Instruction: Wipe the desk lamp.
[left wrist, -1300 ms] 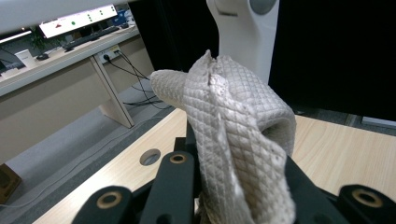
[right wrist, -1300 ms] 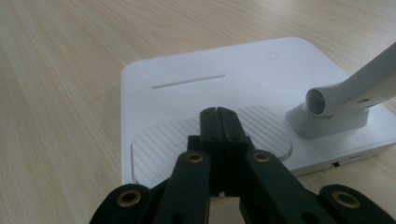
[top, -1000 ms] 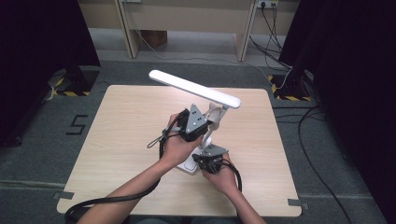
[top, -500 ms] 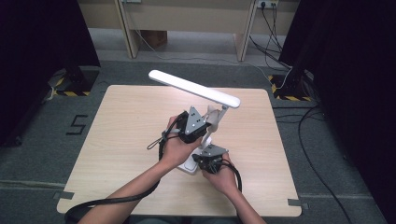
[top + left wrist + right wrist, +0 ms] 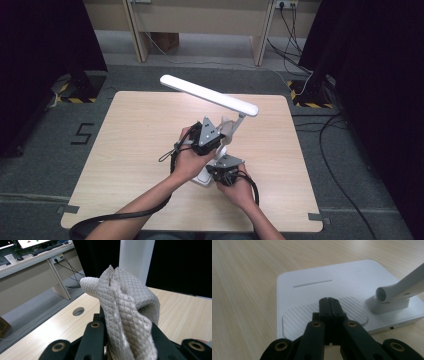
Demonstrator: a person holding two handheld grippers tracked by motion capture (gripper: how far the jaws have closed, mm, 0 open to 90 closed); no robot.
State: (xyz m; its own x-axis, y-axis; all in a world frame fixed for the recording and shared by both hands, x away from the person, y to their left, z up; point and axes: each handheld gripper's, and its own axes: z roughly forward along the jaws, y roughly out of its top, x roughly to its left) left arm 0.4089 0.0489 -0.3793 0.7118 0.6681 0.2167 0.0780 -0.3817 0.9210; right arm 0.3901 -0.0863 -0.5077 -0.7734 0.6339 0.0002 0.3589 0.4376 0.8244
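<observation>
A white desk lamp (image 5: 212, 95) is stood mid-surface (image 5: 125, 145). Its flat base (image 5: 317, 290) is pressed by the clenched right gripper (image 5: 329, 301). A white quilted cloth (image 5: 125, 312) is grasped by the left gripper (image 5: 220, 131) beside the lamp's stem.

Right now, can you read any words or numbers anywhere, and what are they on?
"5": dark number on the grey floor, left of the table.
Small round mark on the white lamp base: too small to read.
Monitor on the far desk: too blurred to read.
Nothing readable on the cloth.
</observation>
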